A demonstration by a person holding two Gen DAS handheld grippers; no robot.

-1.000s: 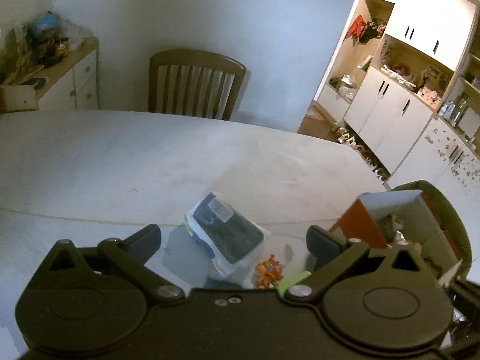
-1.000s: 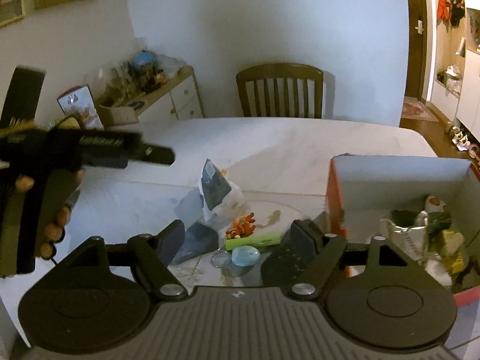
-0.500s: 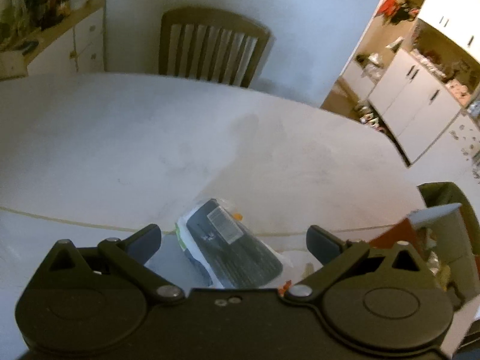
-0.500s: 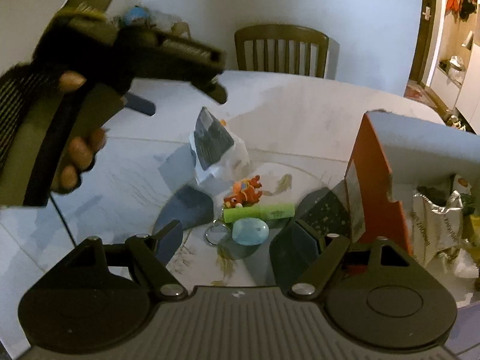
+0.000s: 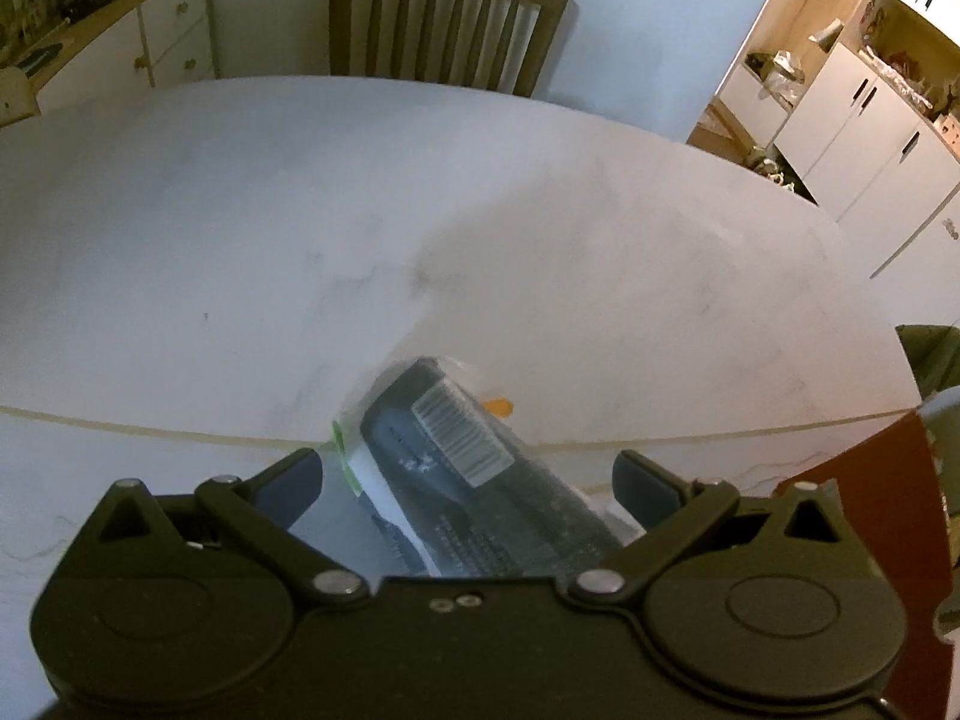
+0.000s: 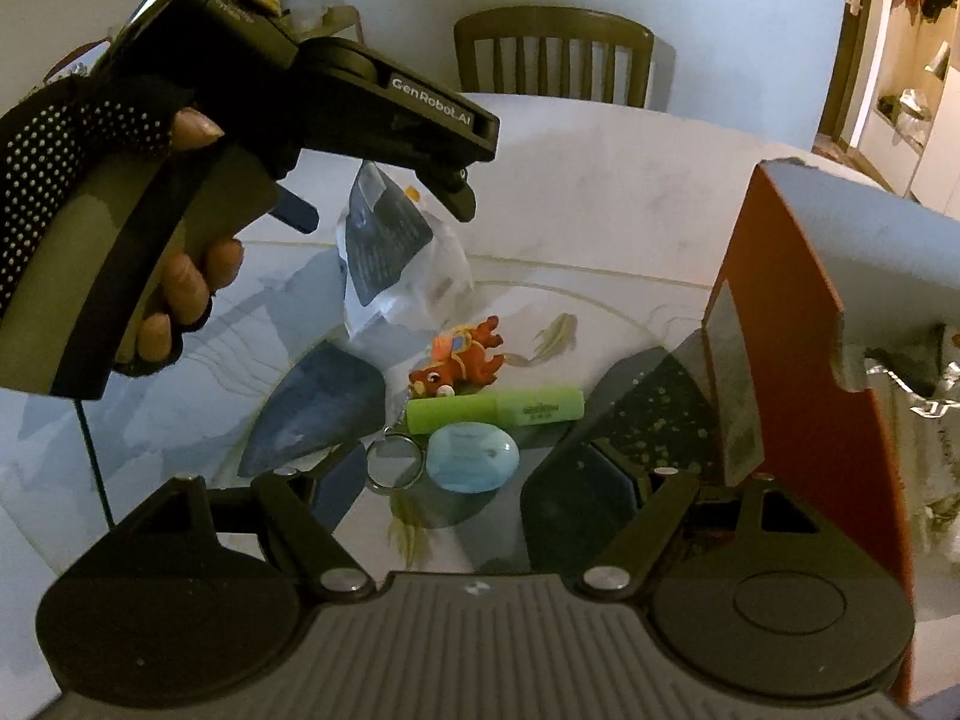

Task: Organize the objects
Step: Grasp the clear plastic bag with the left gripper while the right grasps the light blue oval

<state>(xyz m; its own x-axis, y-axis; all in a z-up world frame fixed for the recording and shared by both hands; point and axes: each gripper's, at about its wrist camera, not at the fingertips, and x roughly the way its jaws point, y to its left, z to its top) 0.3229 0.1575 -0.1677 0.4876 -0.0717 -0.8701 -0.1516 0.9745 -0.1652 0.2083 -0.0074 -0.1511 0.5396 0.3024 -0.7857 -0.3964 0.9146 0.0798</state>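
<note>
A clear plastic packet holding a dark flat item (image 5: 462, 474) lies on the white table, between the open jaws of my left gripper (image 5: 468, 480). In the right wrist view the same packet (image 6: 390, 240) sits just under the left gripper (image 6: 384, 204), which hovers above it. Nearer lie an orange toy figure (image 6: 459, 360), a green highlighter (image 6: 495, 408), and a pale blue oval tag on a key ring (image 6: 474, 456). My right gripper (image 6: 480, 492) is open, low over the tag and empty.
An orange-sided cardboard box (image 6: 798, 324) holding foil packets stands at the right; its corner shows in the left wrist view (image 5: 870, 492). A wooden chair (image 5: 444, 30) stands at the table's far edge. A sideboard (image 5: 120, 36) is at the back left, white cupboards at the right.
My left gripper has moved forward and down over the plastic packet, which now lies between its jaws. My right gripper has come lower and closer to the small items.
</note>
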